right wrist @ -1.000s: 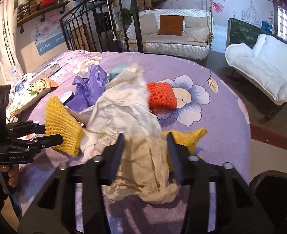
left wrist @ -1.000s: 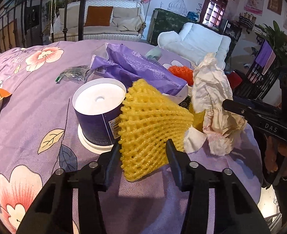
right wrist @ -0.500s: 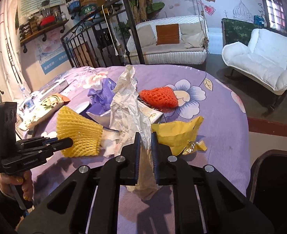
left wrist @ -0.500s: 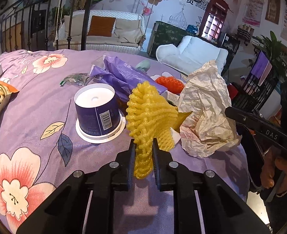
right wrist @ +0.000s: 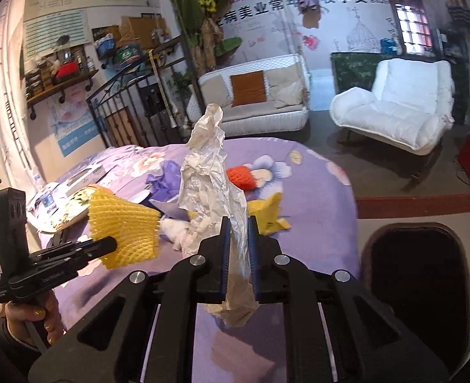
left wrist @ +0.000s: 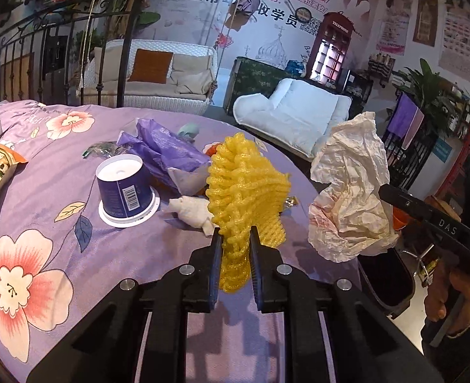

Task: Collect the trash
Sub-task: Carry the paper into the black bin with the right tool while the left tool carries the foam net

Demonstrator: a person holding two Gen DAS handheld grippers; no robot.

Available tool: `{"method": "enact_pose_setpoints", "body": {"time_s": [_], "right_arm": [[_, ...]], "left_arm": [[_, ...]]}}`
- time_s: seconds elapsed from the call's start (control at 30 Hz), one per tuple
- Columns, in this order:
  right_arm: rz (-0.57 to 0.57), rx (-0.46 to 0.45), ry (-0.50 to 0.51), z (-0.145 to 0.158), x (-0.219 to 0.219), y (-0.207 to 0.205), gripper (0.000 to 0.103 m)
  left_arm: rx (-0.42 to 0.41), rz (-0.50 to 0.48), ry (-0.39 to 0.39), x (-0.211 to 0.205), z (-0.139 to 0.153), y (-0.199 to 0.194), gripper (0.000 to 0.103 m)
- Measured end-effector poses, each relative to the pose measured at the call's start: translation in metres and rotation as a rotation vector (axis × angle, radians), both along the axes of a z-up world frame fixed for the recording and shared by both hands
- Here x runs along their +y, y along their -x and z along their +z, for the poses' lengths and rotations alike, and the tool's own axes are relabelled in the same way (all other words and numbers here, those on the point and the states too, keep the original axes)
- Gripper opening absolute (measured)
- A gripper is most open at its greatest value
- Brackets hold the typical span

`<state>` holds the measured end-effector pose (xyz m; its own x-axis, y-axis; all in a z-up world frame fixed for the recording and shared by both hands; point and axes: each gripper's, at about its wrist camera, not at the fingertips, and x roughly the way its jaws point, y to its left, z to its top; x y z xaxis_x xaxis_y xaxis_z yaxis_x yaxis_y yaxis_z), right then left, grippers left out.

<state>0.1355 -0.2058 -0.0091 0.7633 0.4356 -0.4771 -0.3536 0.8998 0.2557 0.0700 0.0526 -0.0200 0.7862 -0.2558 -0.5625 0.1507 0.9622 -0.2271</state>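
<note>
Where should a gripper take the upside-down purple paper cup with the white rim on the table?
Grip the upside-down purple paper cup across its side wall, coming in from the near side, fingers either side. It stands inverted on its wide white rim, so the closed white base faces up and offers no edge. The purple plastic wrapper crowds its right; the near and left sides are clear.

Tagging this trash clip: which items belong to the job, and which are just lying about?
Job:
yellow foam fruit net, in left gripper
crumpled white paper, in right gripper
dark bin

Lying about:
white armchair
wicker sofa
</note>
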Motion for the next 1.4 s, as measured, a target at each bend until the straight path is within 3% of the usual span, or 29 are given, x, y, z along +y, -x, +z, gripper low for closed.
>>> {"method": "enact_pose_setpoints", "body": {"time_s": [0.47,0.87,0.93,1.03,1.4], "right_arm": [[-0.384,0.099,0.132,-0.033,-0.121,0.018,0.012],[-0.498,0.221,0.193,-0.09,-0.158,0.001,0.012],[-0.521,0.236,0.202,-0.096,-0.16,-0.002,0.024],[-0.563,0.238,0.189,-0.101,-0.162,0.0,0.076],[-0.625,0.178,0.183,-0.082,-0.178,0.015,0.079]], "left_arm": [[-0.021,-0.163,0.004,-0.071,-0.007,-0.006,0.017],[-0.014,-0.306,-0.015,-0.127,-0.011,-0.018,0.017],[-0.008,-0.315,-0.013,-0.131,-0.011,-0.019,0.017],[-0.002,-0.331,-0.016,-0.141,-0.013,-0.018,0.017],[0.036,-0.423,-0.053,-0.187,-0.018,-0.034,0.017]]}}
